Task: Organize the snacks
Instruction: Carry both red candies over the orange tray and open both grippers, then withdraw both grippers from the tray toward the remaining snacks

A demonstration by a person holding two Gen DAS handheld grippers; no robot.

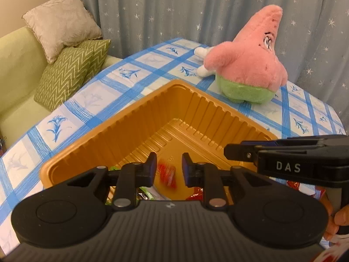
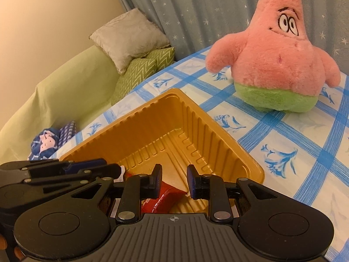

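Note:
A gold plastic tray (image 1: 172, 83) stands on the blue-checked tablecloth, its ribbed wall (image 2: 196, 131) facing both cameras. My left gripper (image 1: 169, 168) hangs over the tray's near end, open by a narrow gap. A blurred red snack packet (image 1: 168, 173) is below that gap, free of the pads. A green packet (image 1: 144, 194) and another red one (image 1: 196, 193) lie in the tray under the fingers. My right gripper (image 2: 174, 181) is over the same end with a narrow gap and nothing between its pads. A dark red packet (image 2: 165, 198) lies beneath it.
A pink and green plush star (image 1: 246, 65) (image 2: 279, 69) sits on the table behind the tray. More red wrappers (image 1: 294, 184) lie right of the tray. A green sofa (image 2: 65, 91) with cushions (image 1: 63, 24) borders the table's left edge, with a blue cloth bundle (image 2: 45, 144) on it.

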